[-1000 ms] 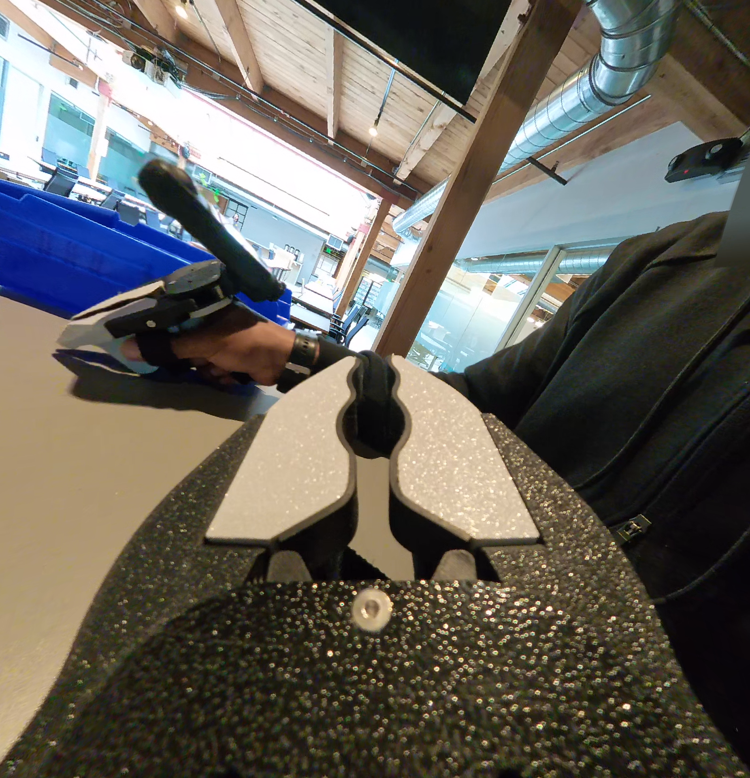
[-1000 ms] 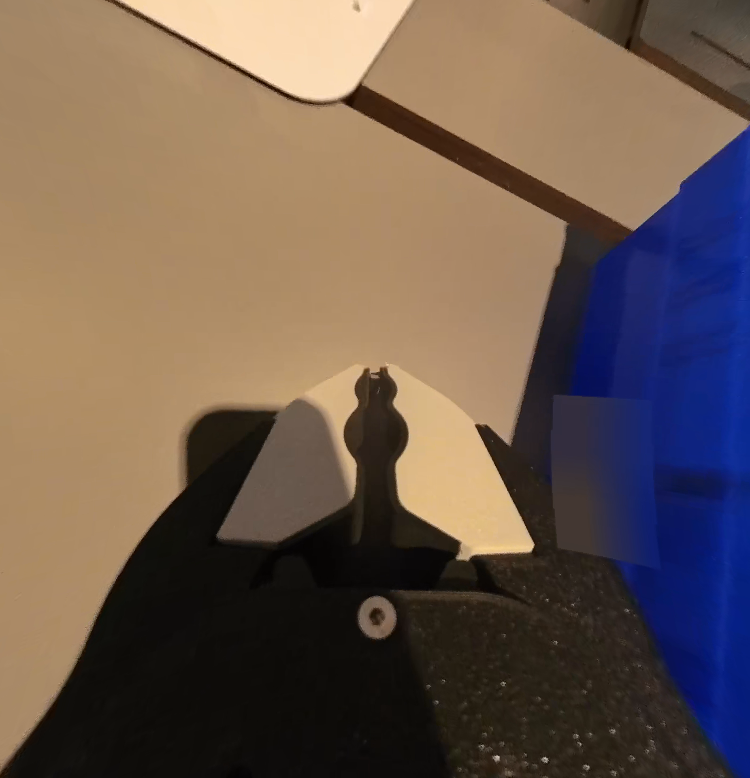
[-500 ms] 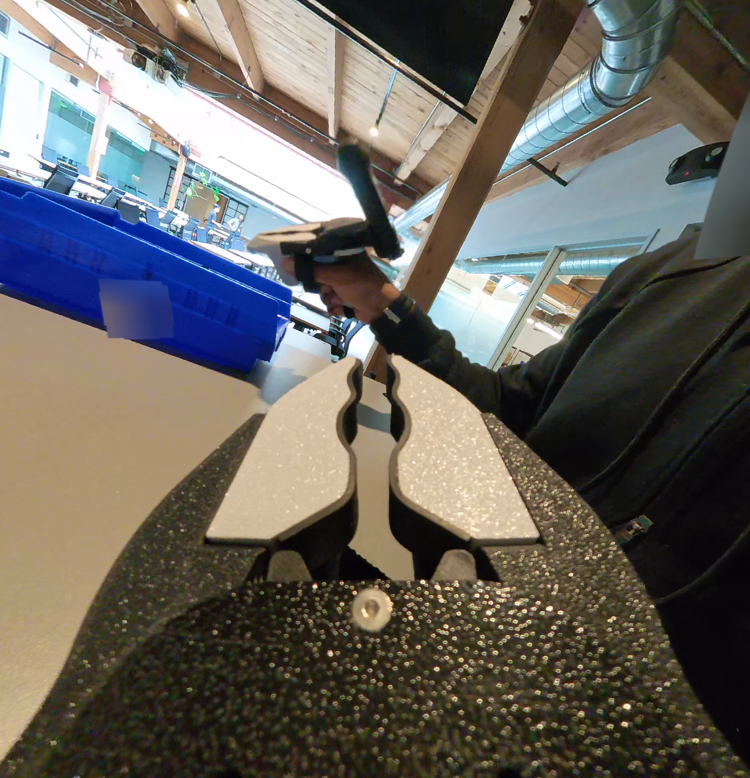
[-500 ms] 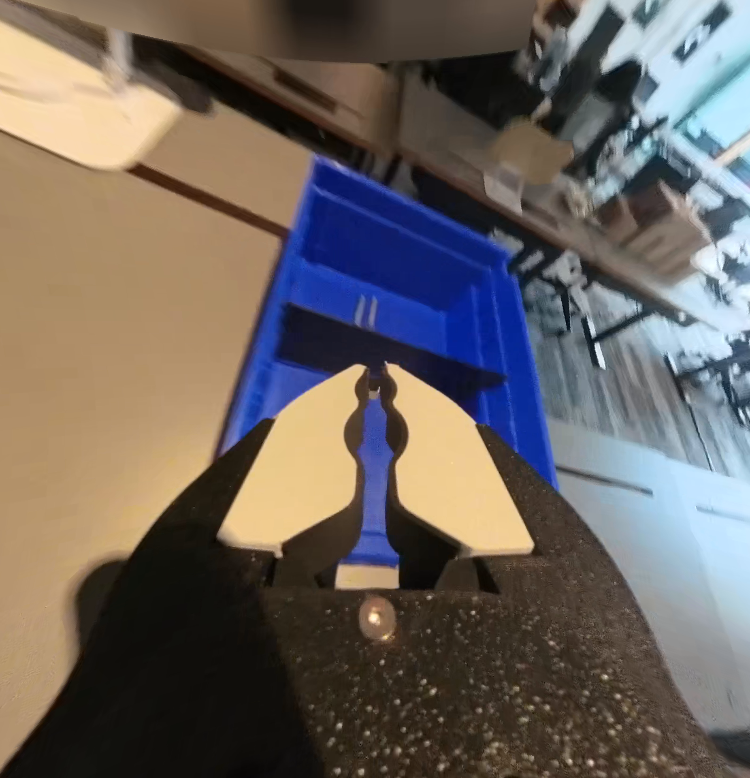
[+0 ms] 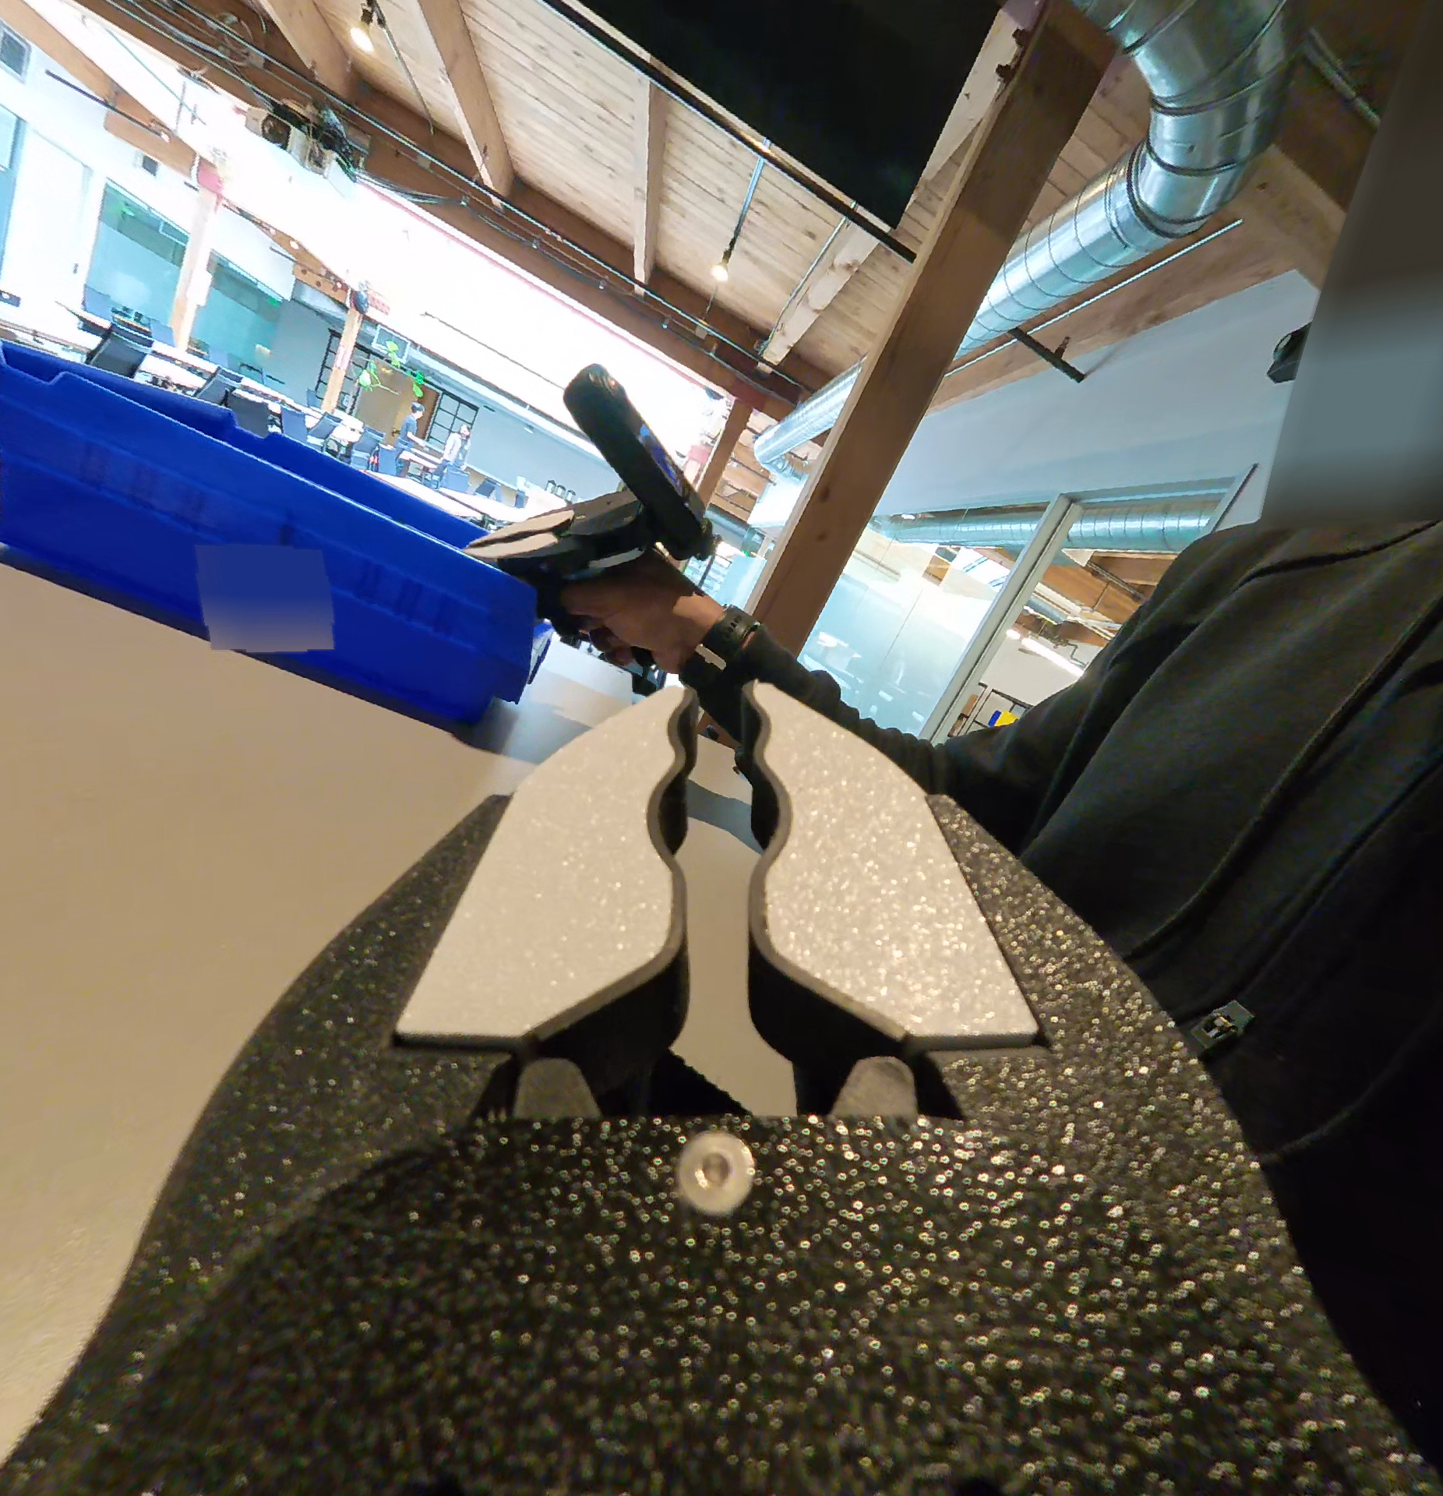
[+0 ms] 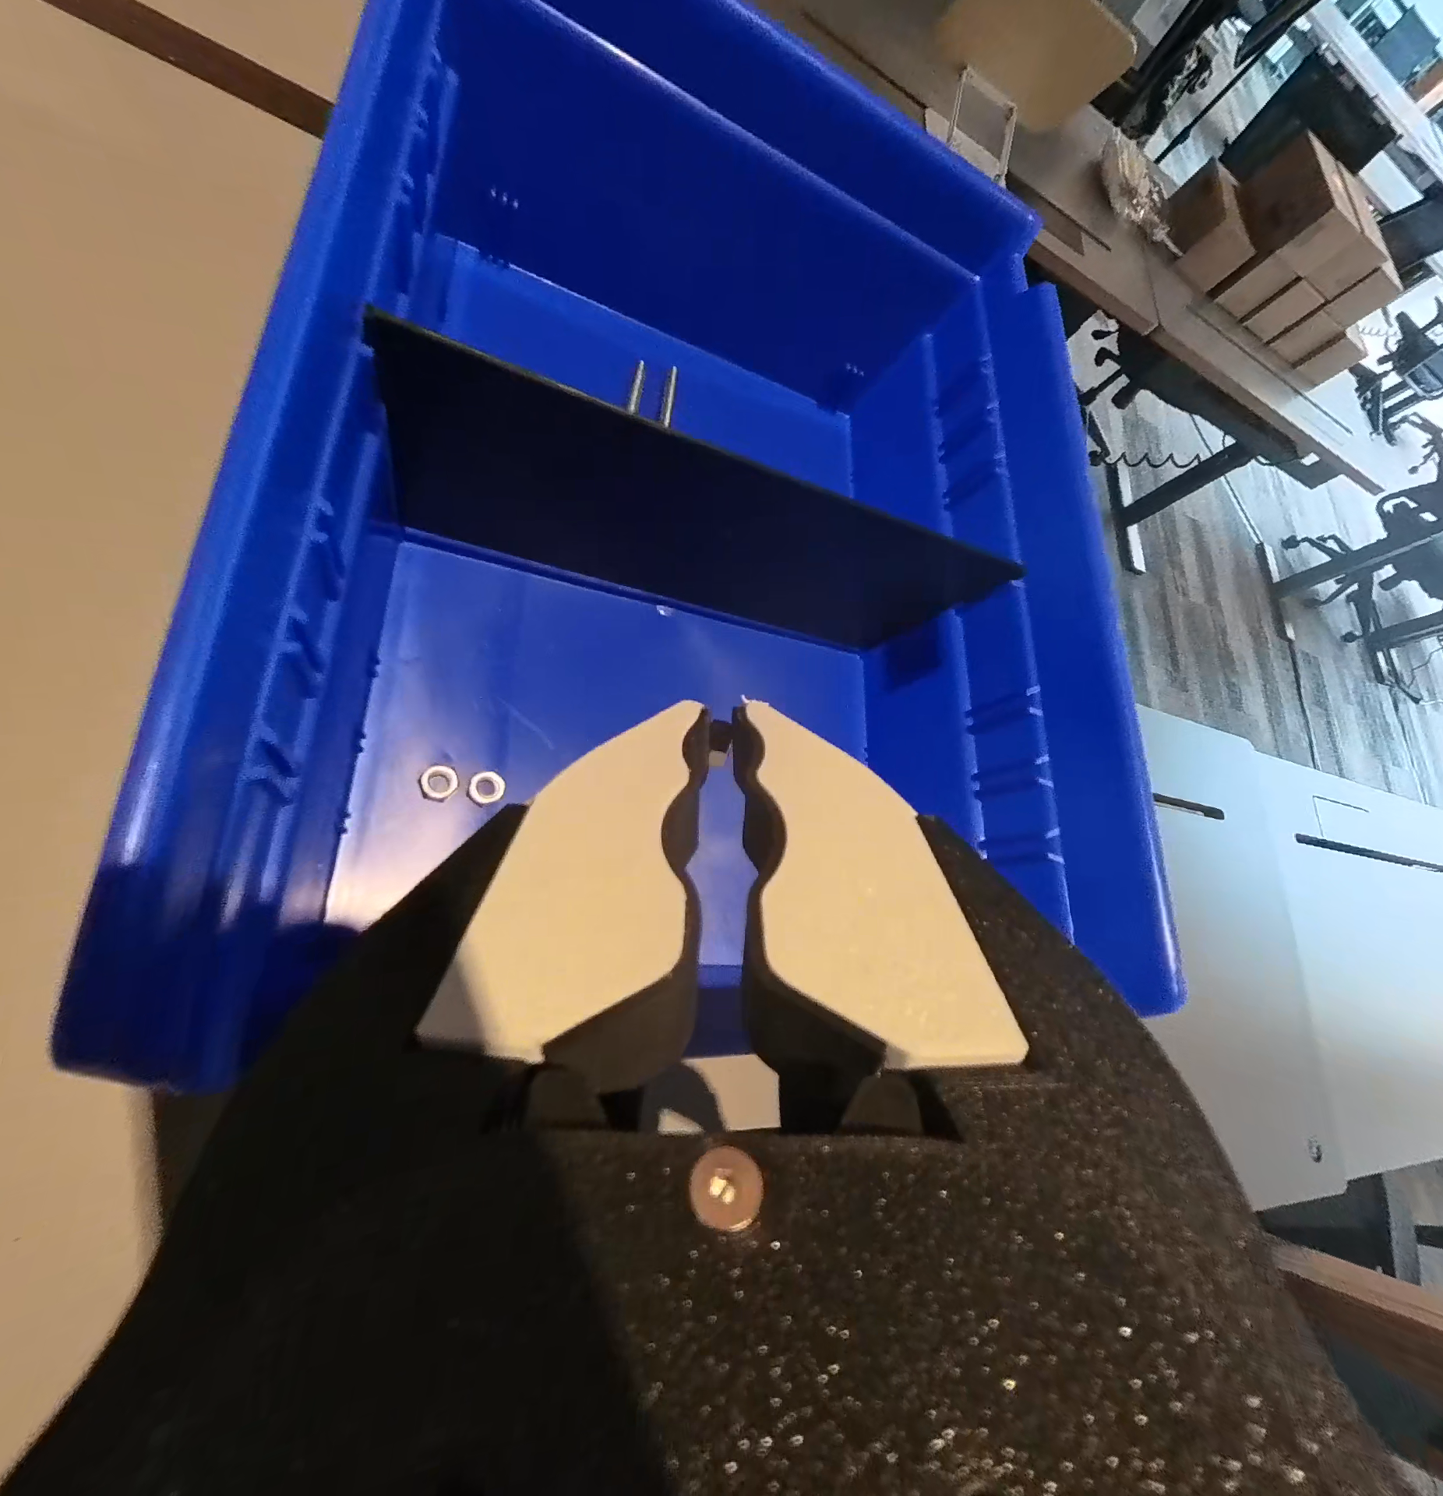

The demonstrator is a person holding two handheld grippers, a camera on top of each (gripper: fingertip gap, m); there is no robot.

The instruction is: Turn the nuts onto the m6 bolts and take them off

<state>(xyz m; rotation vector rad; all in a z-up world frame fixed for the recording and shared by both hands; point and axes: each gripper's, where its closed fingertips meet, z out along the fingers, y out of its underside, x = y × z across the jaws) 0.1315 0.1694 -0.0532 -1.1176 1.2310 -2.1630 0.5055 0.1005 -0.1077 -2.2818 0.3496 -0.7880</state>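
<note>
My right gripper point(image 6: 720, 723) is shut on a small silver nut point(image 6: 718, 737) pinched at its fingertips. It hovers over the near compartment of a blue bin point(image 6: 241, 728). Two loose nuts point(image 6: 462, 784) lie on that compartment's floor, to the left of the tips. Two bolts point(image 6: 653, 397) stand in the far compartment, behind a black divider point(image 6: 662, 518). My left gripper point(image 5: 714, 700) rests low over the grey table point(image 5: 135, 809), its jaws a narrow gap apart and empty. In the left wrist view the right gripper point(image 5: 479, 549) is held by a hand over the bin's point(image 5: 119, 486) end.
The bin stands at the table's far edge point(image 6: 135, 364). A person in a black jacket point(image 5: 1228, 769) sits at the right of the left wrist view. Beyond the bin, the floor, desks and cardboard boxes point(image 6: 1285, 243) are visible. Tip to tip, the grippers are about 40 cm apart.
My right gripper rose off the table and swung over the blue bin, still holding the nut. My left gripper has stayed in place with the same narrow gap.
</note>
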